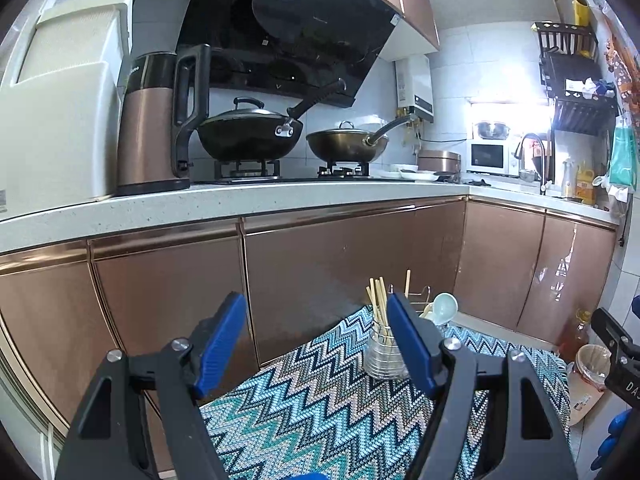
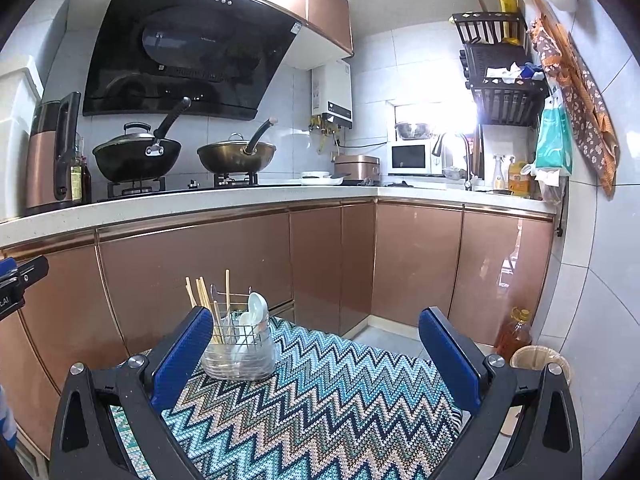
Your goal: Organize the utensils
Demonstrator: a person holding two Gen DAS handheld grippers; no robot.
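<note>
A clear utensil holder with a wire frame (image 2: 239, 354) stands at the far end of a zigzag-patterned cloth (image 2: 320, 400). It holds several wooden chopsticks (image 2: 204, 294) upright and pale ceramic spoons (image 2: 256, 308). In the left wrist view the holder (image 1: 382, 356) sits just behind the right fingertip, with chopsticks (image 1: 378, 296) and a spoon (image 1: 444, 306) showing. My left gripper (image 1: 316, 316) is open and empty, above the cloth (image 1: 320, 400). My right gripper (image 2: 316, 328) is open and empty, with the holder by its left finger.
Copper-coloured cabinets (image 2: 224, 276) and a white counter (image 2: 200, 204) lie behind the cloth, with two woks (image 2: 138, 156) on the stove and a kettle (image 1: 154, 124). An oil bottle (image 2: 516, 330) and a bin (image 2: 538, 362) stand on the floor at right.
</note>
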